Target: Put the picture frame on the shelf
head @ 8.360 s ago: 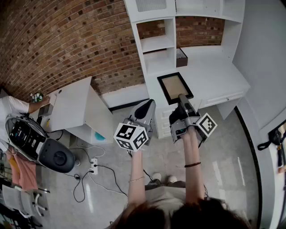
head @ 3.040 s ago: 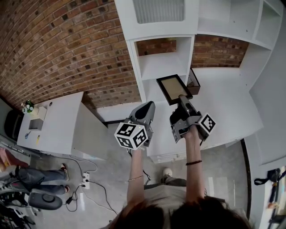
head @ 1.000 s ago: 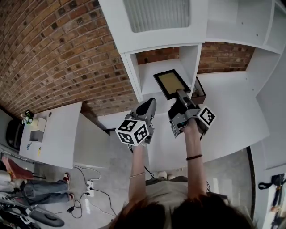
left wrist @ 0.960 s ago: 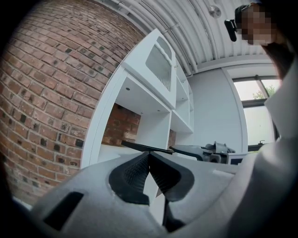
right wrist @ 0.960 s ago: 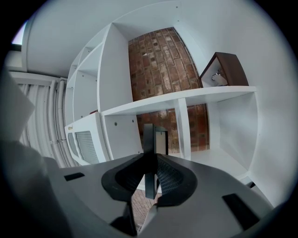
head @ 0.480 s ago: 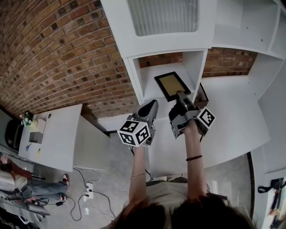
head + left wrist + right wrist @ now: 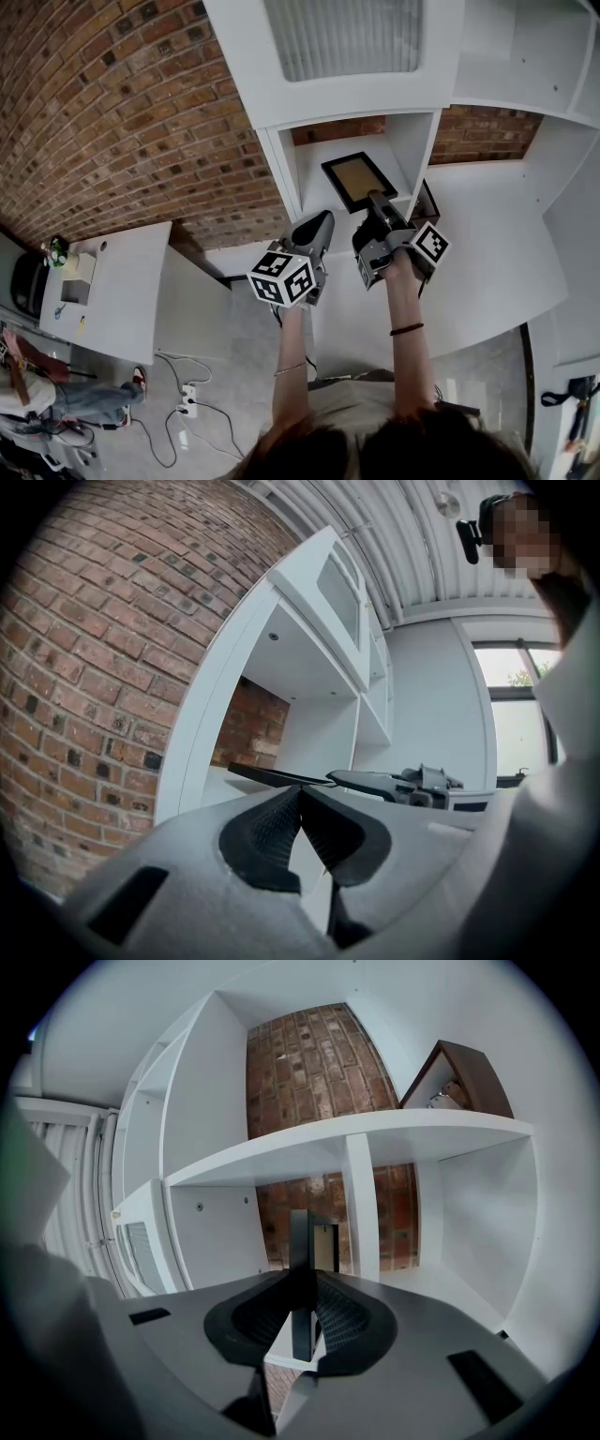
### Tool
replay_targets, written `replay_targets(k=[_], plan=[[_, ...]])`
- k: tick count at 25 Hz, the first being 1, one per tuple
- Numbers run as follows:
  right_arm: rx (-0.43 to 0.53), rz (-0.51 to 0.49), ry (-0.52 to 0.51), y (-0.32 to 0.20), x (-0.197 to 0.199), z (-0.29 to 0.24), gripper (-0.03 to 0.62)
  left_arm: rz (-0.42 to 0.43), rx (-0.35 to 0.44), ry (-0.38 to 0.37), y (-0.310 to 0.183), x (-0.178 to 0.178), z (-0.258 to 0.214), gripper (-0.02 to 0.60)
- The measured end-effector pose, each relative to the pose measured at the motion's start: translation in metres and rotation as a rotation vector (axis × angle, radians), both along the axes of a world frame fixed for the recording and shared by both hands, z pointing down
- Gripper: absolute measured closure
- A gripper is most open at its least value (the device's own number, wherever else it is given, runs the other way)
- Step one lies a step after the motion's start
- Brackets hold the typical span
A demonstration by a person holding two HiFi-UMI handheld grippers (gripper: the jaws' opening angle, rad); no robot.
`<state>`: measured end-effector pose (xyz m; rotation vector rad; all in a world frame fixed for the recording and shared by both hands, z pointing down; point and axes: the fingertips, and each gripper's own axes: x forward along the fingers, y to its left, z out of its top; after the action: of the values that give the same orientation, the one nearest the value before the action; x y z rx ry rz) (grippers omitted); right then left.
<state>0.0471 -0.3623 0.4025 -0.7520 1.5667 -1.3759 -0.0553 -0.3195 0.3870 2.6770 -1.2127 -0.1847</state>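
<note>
White shelving (image 7: pixel 309 164) fills the upper centre, where the picture frame (image 7: pixel 359 181) is held flat at an open compartment, pinched by its near edge in the right gripper (image 7: pixel 377 200). The left gripper (image 7: pixel 322 221) is closed on nothing. The frame is judged light, stiff and breakable, so it is best gripped firmly at the rim.

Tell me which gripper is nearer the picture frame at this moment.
Right. The right gripper is clamped on the near edge of the picture frame, so it is touching it. The left gripper, shut and empty, sits beside it at the lower left, clear of the frame.
</note>
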Motion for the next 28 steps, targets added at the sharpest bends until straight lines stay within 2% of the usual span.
replay_targets(k=[14,28], plan=[[-0.049,-0.003,0.009,-0.015,-0.003,0.012,0.522,0.015,-0.025,-0.008,-0.014,0.003,0.008,0.571],[-0.09,-0.004,0.063,-0.013,-0.003,0.016,0.522,0.017,-0.029,-0.009,-0.016,0.004,0.01,0.571]])
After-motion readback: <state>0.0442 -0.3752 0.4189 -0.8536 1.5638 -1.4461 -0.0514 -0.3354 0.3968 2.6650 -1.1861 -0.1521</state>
